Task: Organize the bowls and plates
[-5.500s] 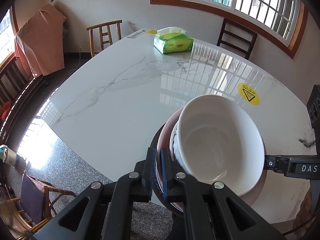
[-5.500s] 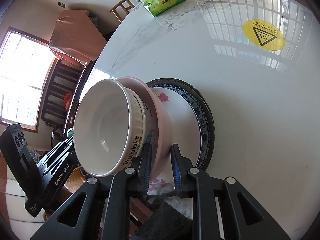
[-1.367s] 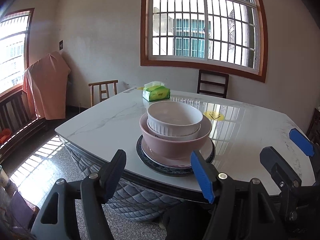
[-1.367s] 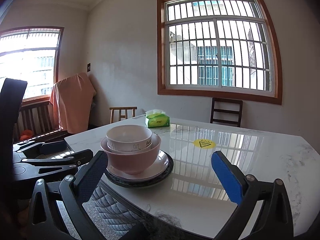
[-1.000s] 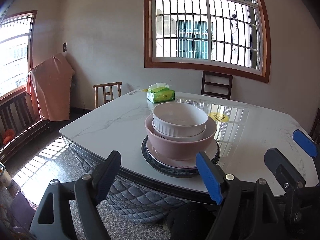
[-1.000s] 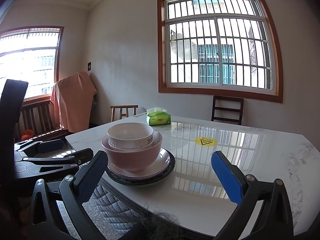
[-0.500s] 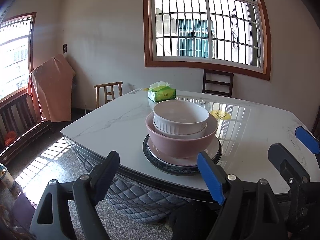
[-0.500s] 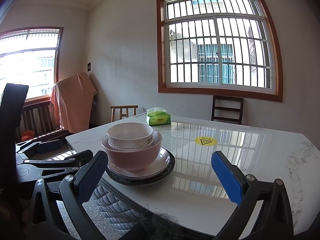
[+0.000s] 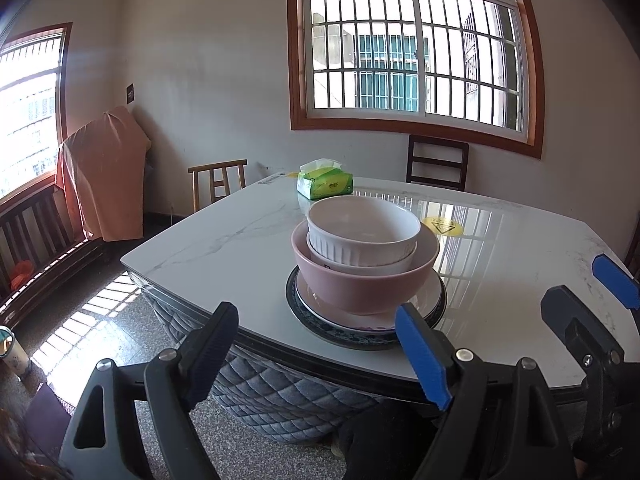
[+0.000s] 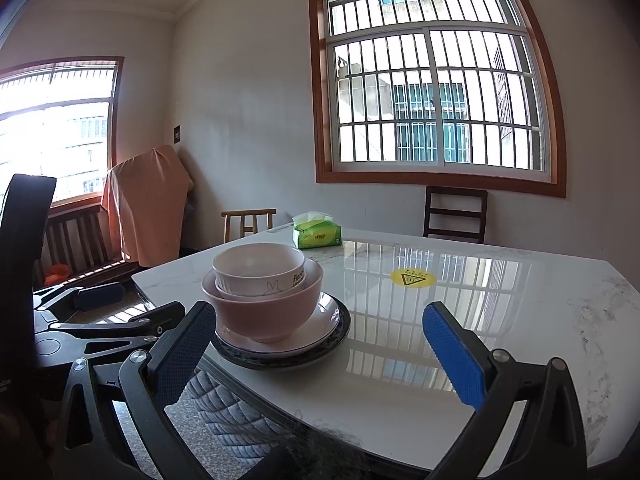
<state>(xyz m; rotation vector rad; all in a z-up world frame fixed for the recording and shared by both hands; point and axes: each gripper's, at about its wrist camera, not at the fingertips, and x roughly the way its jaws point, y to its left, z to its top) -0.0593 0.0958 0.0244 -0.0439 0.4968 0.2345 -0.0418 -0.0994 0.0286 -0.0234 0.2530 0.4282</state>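
Colours and patterns, stacked crockery and table

White bowl [image 10: 259, 270], ribbed wall, rabbit outline and dark lettering; pink bowl [image 10: 262, 309] plain; white plate [image 10: 320, 326], pink floral mark; dark blue patterned plate [image 9: 366, 338]; white grey-veined marble table [image 10: 500, 320]; yellow triangle sticker [image 10: 412, 278]; green tissue pack [image 9: 325, 185].

The round pink bowl [image 9: 362, 284] hides the lower part of the ribbed white bowl [image 9: 362, 236] and the middle of the white plate [image 9: 430, 296]. The white marble table [image 9: 520, 280] is cut off at the right edge.
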